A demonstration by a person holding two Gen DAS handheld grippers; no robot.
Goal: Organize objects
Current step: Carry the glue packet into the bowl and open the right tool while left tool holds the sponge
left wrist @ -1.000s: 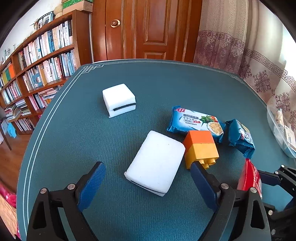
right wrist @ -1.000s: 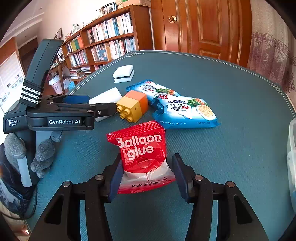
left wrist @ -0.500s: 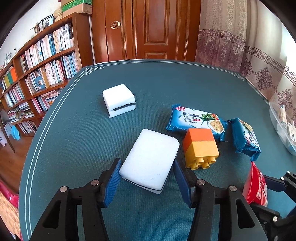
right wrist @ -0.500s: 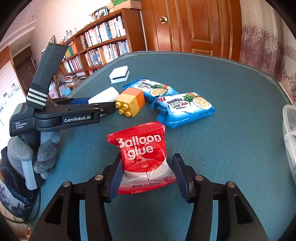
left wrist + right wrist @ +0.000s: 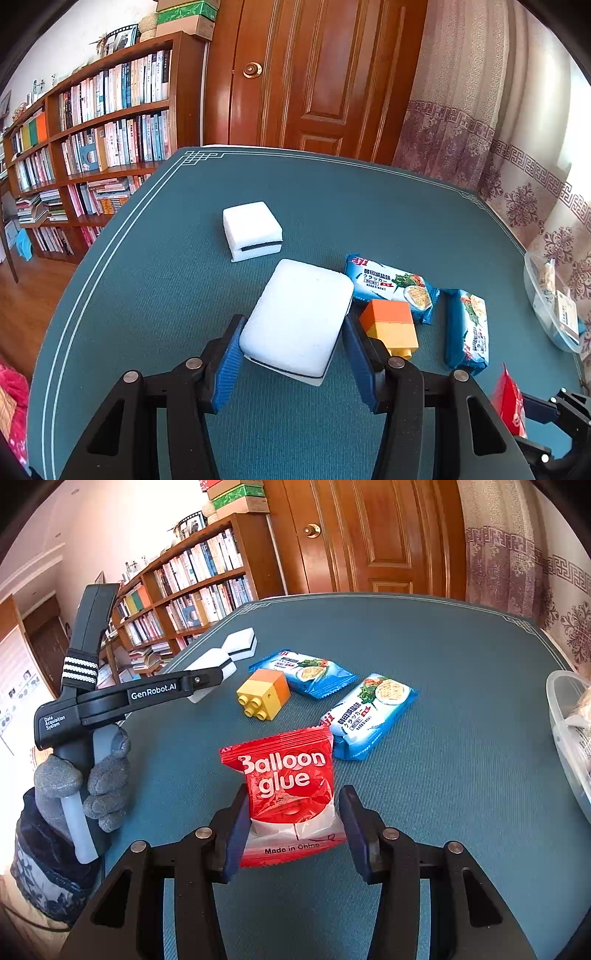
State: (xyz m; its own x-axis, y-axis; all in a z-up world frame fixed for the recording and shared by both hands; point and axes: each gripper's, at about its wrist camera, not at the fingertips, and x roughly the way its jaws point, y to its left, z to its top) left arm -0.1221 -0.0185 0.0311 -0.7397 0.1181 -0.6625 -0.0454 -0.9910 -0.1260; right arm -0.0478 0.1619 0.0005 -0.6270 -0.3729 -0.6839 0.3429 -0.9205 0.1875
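I have the white sponge (image 5: 301, 325) between the blue pads of my left gripper (image 5: 293, 354), its near end caught by both pads and lifted a little off the green table (image 5: 166, 295), the far end sloping down toward the cloth. The jaws are closing in those last bits onto it, so the foam sits snug and not crushed. I took it across its short width because that is the span my fingers can bridge; its long axis therefore runs straight away from me, toward the smaller white sponge (image 5: 253, 230) lying flat further up the table and a touch to the left.

My right gripper (image 5: 293, 829) has the red balloon glue packet (image 5: 290, 786) by its lower end, jaws closing on it, the left pad against the foil and the right one close beside the crinkled edge. The packet stands up from the grip with its long side pointing away from me and the lettering upright to my eye.

Just right of the sponge lies the orange and yellow block (image 5: 391, 328) on its side, studs facing me, with two blue cracker packs (image 5: 373, 710) beyond it. A clear plastic tub (image 5: 565, 738) waits at the table's right edge, probably where the snacks belong
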